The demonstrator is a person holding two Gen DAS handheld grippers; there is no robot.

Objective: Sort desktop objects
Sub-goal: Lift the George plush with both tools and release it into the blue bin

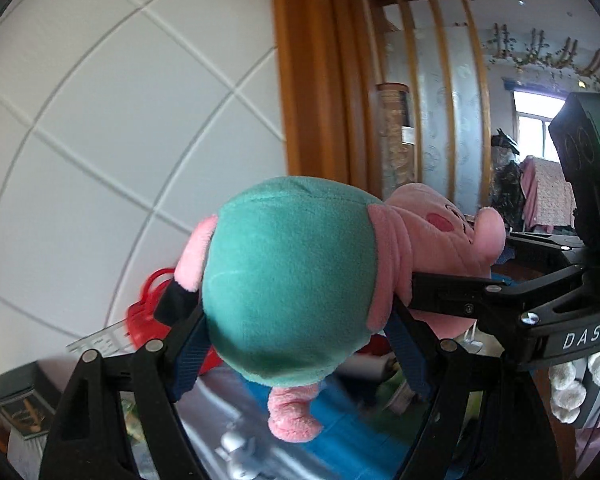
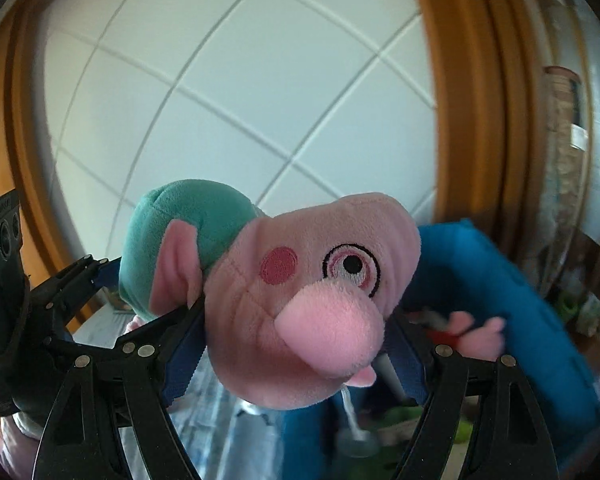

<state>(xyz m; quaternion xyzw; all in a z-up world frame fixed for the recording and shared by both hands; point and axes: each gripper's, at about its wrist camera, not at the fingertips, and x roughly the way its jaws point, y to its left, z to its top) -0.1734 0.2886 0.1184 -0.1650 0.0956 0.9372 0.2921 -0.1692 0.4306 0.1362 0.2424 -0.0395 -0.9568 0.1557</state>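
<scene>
We have the plush pig (image 1: 292, 288) up off the surface, held between both tools — the left hand-held gripper (image 1: 300, 320) clamped around its teal body, the right hand-held gripper (image 2: 296, 344) clamped around its pink head. To carry it well, we should move both hands together and keep the squeeze even, so the soft toy neither stretches nor slips. Only the right view shows the blue bin (image 2: 512, 300) — probably its destination; the left alone shows the red basket (image 1: 148, 312).

One plush pig (image 1: 292, 292) in a teal shirt shows in both views, along with two black tools, the left tool (image 1: 300, 344) and the right tool (image 2: 296, 348). One red basket (image 1: 148, 312) sits low against the wall, and one blue cushion (image 2: 512, 300) lies to the right.
</scene>
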